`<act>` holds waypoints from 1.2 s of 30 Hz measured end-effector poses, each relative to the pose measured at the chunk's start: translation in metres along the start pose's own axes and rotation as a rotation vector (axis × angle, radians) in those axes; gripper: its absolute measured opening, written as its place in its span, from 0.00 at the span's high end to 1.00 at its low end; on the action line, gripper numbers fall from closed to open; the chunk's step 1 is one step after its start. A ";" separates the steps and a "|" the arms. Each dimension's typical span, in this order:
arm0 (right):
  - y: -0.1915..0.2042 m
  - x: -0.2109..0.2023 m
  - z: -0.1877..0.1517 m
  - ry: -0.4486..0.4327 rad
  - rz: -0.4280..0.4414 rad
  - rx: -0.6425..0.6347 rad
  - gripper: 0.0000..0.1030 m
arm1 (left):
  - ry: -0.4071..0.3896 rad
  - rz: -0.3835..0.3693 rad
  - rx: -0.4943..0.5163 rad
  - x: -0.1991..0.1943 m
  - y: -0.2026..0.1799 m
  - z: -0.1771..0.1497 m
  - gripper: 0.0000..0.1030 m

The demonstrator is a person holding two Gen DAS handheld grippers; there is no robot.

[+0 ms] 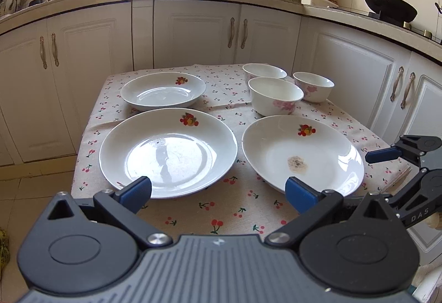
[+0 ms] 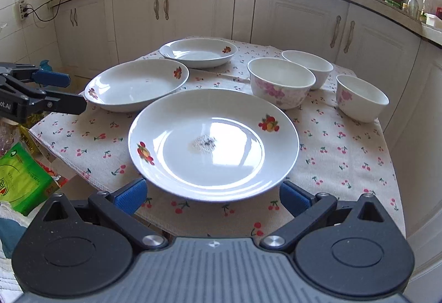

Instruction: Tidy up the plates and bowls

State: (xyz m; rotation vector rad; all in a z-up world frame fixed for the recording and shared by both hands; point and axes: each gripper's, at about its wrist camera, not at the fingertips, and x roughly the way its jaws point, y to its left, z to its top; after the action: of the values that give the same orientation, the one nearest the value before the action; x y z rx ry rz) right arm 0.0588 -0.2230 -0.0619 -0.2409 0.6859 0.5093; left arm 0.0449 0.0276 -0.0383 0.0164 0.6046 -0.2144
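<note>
Three white plates with fruit prints lie on a cherry-print tablecloth. The near left plate is clean, the near right plate carries a brown stain, and a smaller plate sits behind. Three white bowls with pink flowers stand at the back right: a large bowl and two smaller bowls. My left gripper is open, hovering at the table's near edge between the two near plates. My right gripper is open just before the stained plate, touching nothing.
White kitchen cabinets ring the small table, with a cluttered counter above and a black wok on the stove at right. A green packet and other bags lie on the floor left of the table.
</note>
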 end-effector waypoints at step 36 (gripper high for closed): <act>-0.014 0.034 -0.015 -0.060 0.079 -0.042 0.00 | 0.314 -0.321 0.327 0.159 -0.058 0.090 0.15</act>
State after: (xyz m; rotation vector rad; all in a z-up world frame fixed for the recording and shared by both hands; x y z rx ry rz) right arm 0.0804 -0.2275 -0.0948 -0.2376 0.6283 0.6048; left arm 0.2107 -0.0673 -0.0517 0.2748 0.8786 -0.6289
